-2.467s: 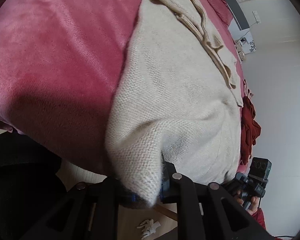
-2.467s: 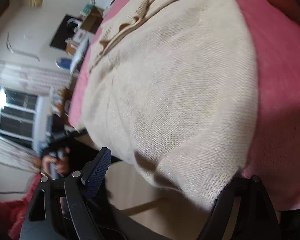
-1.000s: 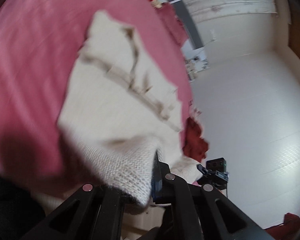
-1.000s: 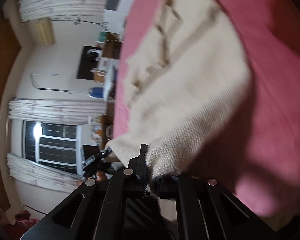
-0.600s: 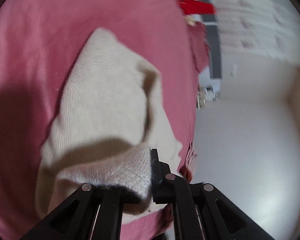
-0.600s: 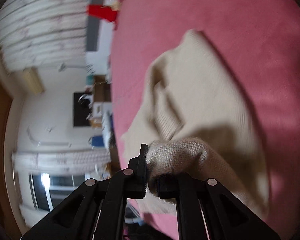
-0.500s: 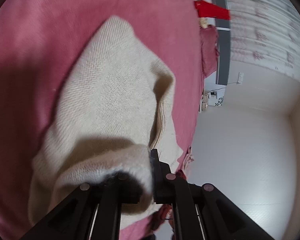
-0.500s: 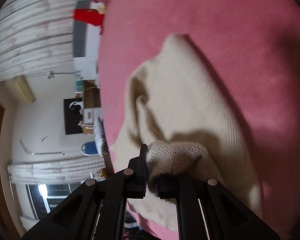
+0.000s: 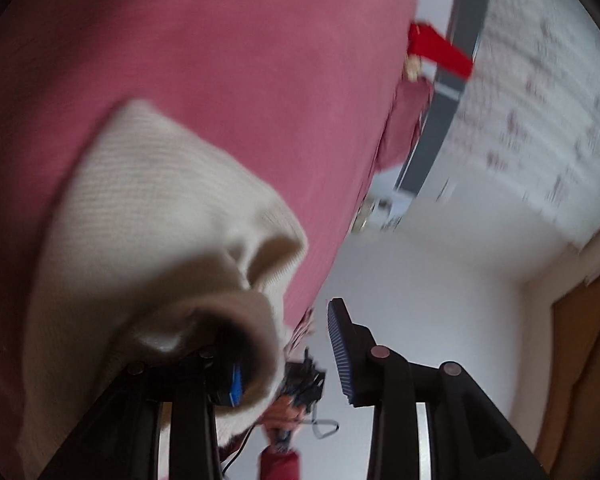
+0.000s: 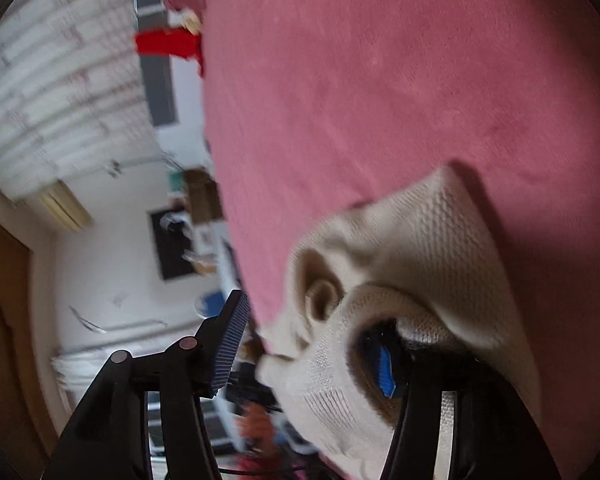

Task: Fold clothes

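Over the pink blanket of a bed, the left wrist view shows the left tongs spread wide, gripping nothing: a corner of the cream knit sweater hangs draped over one finger, while the other finger stands clear against the white wall. The sweater lies doubled on the blanket, its hem rolled over the layer beneath.

From the right wrist view, the right tongs are likewise parted, one ribbed blue pad bare and the other finger sunk in a loop of the knit, which clings without being pinched. A red cloth hangs by the far wall.

The fold looks just laid and the release under way. Doing it well likely means sliding each finger out low and level, so the snagged corners drop square on the layer below, not dragged back open.
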